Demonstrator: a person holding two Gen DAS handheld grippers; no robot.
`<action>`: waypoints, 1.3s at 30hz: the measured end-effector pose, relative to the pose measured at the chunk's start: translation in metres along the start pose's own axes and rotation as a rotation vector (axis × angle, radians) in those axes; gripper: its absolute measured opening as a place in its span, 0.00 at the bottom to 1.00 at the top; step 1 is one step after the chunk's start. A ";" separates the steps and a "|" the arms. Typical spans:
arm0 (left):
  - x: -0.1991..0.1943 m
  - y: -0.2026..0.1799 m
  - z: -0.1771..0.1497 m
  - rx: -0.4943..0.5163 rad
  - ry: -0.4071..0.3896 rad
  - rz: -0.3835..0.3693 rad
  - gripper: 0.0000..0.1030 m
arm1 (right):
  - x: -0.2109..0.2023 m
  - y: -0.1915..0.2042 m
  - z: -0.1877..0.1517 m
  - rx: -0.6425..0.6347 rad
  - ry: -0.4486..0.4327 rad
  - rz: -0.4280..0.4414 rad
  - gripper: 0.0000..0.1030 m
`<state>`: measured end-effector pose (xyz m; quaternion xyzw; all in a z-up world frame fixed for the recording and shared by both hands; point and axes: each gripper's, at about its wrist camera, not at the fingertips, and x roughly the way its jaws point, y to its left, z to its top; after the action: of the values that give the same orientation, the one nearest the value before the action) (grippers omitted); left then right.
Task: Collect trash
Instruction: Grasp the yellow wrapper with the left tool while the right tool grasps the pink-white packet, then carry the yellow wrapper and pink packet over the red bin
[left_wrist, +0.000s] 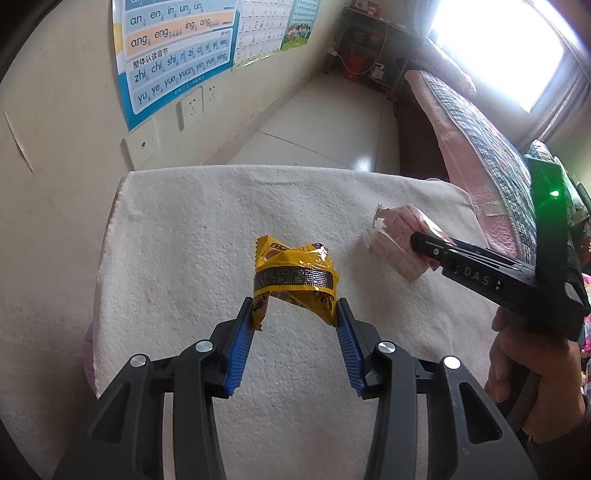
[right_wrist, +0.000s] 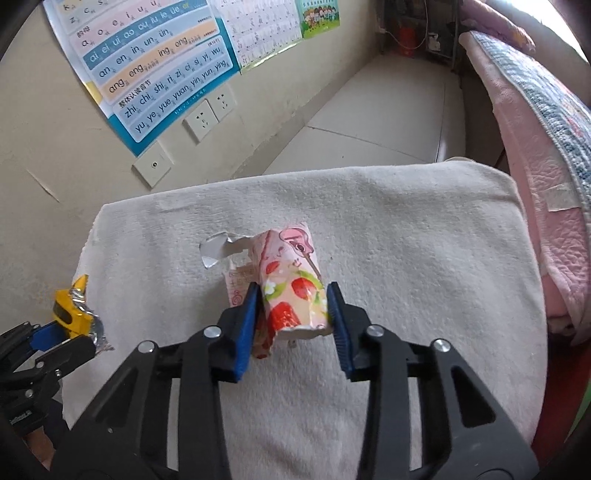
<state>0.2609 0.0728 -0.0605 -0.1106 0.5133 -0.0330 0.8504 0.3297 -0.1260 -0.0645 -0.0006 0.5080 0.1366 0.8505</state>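
Trash, two pieces, both over the white towel (right_wrist: 406, 240) that covers the work surface.

Piece one: yellow snack wrapper (left_wrist: 295, 277), crumpled foil-type film, black band with print across the middle, silver inner side showing at the torn end in the right wrist view. It sits near the towel's middle in the left wrist view. Left gripper (left_wrist: 295, 314) is clamped on it: both blue ribbed pads press into the wrapper's near end from either side, jaws partway apart because the wrapper fills the gap. Whether its far end rests on the towel or hangs just clear I can't tell.

Piece two: pink strawberry carton (right_wrist: 291, 291), small paper drink-type box, pink with red strawberries, green leaves and a cartoon figure, top ripped open with a ragged white flap sticking out to the left, body squashed. It lies on the towel to the right of the wrapper, well apart from it. Right gripper (right_wrist: 293, 306) has it between the jaws: left pad is against the carton's side, right pad meets the opposite edge, so it reads as gripped, jaws roughly a third apart. Left wrist view shows the same gripper's finger laid over the carton, with the person's hand (left_wrist: 532, 373) on the handle.
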 end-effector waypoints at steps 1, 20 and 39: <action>-0.001 -0.001 -0.001 0.000 0.000 0.000 0.40 | -0.003 0.000 -0.001 0.000 -0.004 0.000 0.33; -0.037 -0.027 -0.037 0.022 -0.030 -0.024 0.40 | -0.108 -0.008 -0.055 0.016 -0.102 -0.012 0.32; -0.082 -0.077 -0.058 0.101 -0.083 -0.041 0.40 | -0.189 -0.028 -0.095 0.059 -0.187 -0.036 0.32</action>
<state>0.1756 0.0029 0.0016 -0.0793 0.4729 -0.0718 0.8746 0.1694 -0.2099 0.0489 0.0284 0.4300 0.1057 0.8962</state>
